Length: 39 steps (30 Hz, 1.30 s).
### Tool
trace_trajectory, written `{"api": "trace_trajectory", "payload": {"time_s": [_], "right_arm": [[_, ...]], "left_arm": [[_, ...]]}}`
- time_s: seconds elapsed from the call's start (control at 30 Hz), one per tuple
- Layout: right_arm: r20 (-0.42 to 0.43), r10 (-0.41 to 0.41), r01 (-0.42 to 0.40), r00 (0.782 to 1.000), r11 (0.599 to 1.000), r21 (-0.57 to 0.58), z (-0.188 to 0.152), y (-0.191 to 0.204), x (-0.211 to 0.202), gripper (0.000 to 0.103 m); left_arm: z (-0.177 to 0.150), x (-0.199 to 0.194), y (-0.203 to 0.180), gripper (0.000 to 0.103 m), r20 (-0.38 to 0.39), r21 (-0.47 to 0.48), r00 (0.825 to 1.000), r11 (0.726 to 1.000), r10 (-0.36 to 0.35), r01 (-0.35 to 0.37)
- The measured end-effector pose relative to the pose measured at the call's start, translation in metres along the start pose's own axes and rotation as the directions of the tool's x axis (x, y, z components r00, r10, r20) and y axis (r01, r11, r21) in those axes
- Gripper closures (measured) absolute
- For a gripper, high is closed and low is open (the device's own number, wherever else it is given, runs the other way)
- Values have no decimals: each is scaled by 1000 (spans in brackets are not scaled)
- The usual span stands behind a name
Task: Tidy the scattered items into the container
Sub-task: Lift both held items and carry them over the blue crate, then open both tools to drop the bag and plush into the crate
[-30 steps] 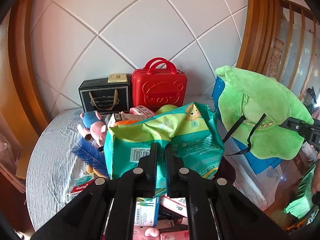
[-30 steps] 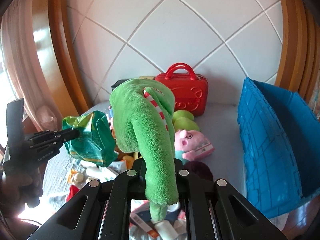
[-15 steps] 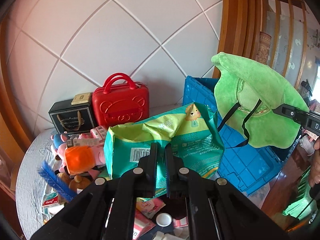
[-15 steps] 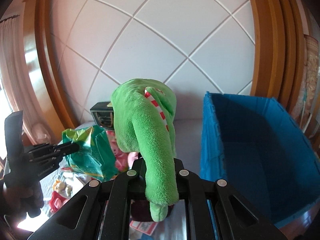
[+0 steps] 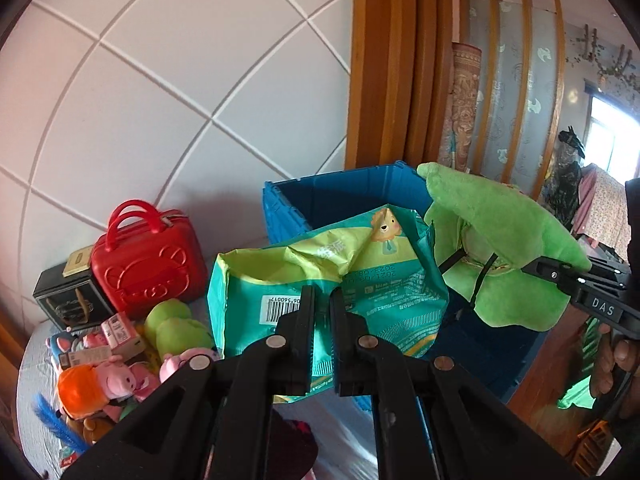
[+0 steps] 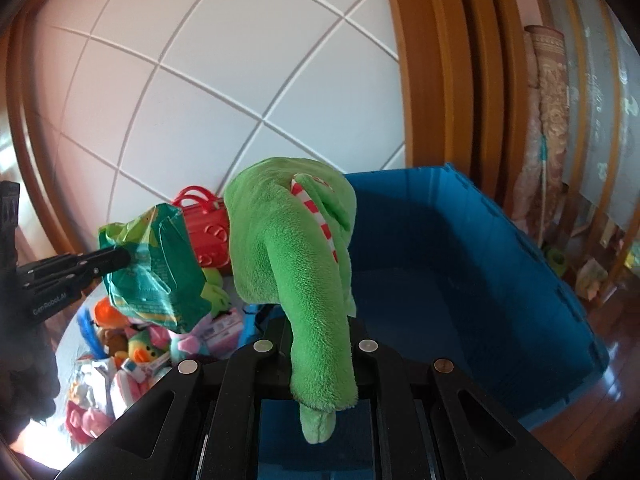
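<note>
Crate (image 5: 340, 196) now nearer (bag (image 5: 332, 276), plush (image 6: 296, 256) carried over).

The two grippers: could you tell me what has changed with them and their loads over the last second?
Both swung from the toy pile toward the blue crate. The right gripper now holds the green plush above it. The left gripper still clamps the teal bag.
</note>
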State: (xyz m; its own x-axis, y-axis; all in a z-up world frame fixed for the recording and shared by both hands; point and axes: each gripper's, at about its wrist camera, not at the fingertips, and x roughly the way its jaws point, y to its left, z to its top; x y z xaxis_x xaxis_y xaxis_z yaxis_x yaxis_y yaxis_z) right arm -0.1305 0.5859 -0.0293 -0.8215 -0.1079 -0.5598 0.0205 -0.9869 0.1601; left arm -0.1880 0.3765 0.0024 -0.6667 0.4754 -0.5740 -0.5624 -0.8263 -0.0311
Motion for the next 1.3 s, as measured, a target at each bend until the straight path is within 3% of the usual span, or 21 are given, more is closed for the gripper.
{"api": "trace_trajectory", "payload": {"time_s": [0.23,0.43,0.83,0.9,0.93,0.97,1.0,1.03,1.1,1.3], "right_arm": [[-56,-93,96,994,993,63,-11,-65,11,92],[-78,-114,121,990,989,88,-24,-100,21,92],[-92,-131,140,987,985,101,-19,-129,38,92],[-87,-138,146,987,985,94,-18,-129,39,85],[-88,-145,152,986,984,88,-17,-128,40,65],[-87,-150,158,985,984,82,-17,-127,41,28],[-73,-153,159,985,984,84,-16,-127,40,14],[-59,-155,160,986,983,86,-16,-126,39,5],[-53,-160,164,986,983,80,-15,-125,39,5],[-63,-152,157,986,984,86,-14,-122,43,5]], "left_arm": [[33,39,-61,97,-20,99,998,993,-65,67],[53,67,-100,97,-39,145,995,985,-89,94],[70,99,-123,95,-59,159,993,981,-106,114],[71,108,-124,94,-87,145,993,985,-83,95],[72,112,-123,86,-108,132,992,988,-68,82],[72,116,-121,77,-122,111,991,991,-62,76],[72,118,-117,44,-129,88,990,993,-62,74],[71,117,-113,14,-125,62,990,996,-63,72],[69,113,-103,5,-97,18,993,998,-60,62],[63,108,-90,5,-100,12,994,999,-41,42]]}}
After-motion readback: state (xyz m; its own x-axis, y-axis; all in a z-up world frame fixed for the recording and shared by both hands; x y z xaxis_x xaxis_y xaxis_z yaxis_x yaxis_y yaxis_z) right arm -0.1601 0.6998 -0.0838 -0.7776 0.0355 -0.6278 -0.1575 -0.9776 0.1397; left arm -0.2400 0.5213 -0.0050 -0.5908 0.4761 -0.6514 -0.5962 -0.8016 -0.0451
